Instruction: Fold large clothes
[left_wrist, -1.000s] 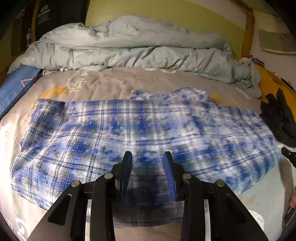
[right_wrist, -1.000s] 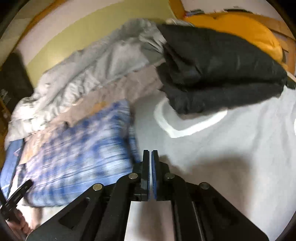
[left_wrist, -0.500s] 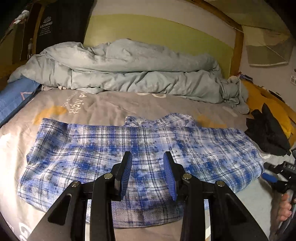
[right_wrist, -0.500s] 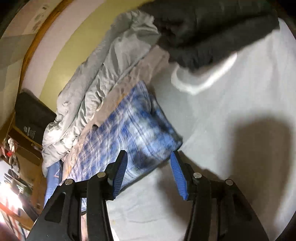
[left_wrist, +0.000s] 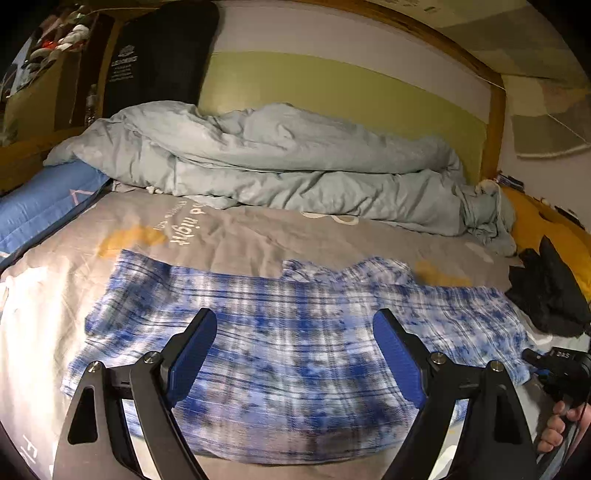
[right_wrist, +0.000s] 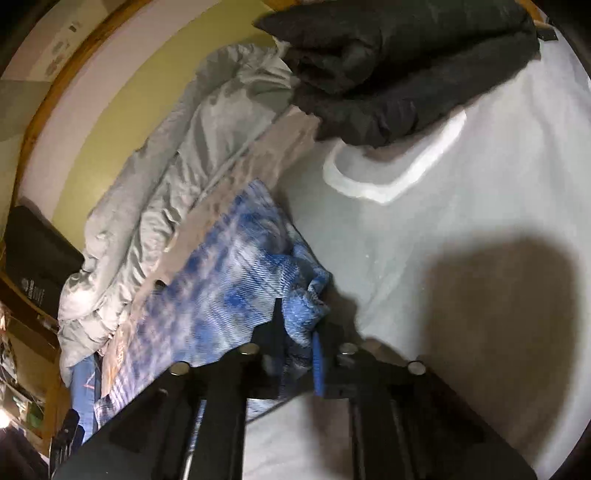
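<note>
A blue and white plaid shirt (left_wrist: 295, 354) lies spread flat across the bed, collar toward the duvet. My left gripper (left_wrist: 295, 332) hovers above the shirt's near middle, its jaws opening wide with nothing between them. In the right wrist view my right gripper (right_wrist: 299, 332) is closing on the bunched right corner of the plaid shirt (right_wrist: 303, 295), and the cloth is pinched between the blue pads. The same right gripper (left_wrist: 554, 363) shows at the shirt's right edge in the left wrist view, with a hand below it.
A crumpled grey duvet (left_wrist: 277, 162) fills the back of the bed against the green headboard. A dark garment (left_wrist: 546, 295) lies at the right, large in the right wrist view as the dark garment (right_wrist: 399, 66). A blue pillow (left_wrist: 40, 199) sits at the left.
The left gripper rose, tilted up and spread its jaws wide. The right gripper opened, rolled, came down on the shirt's right corner and closed on the cloth.
</note>
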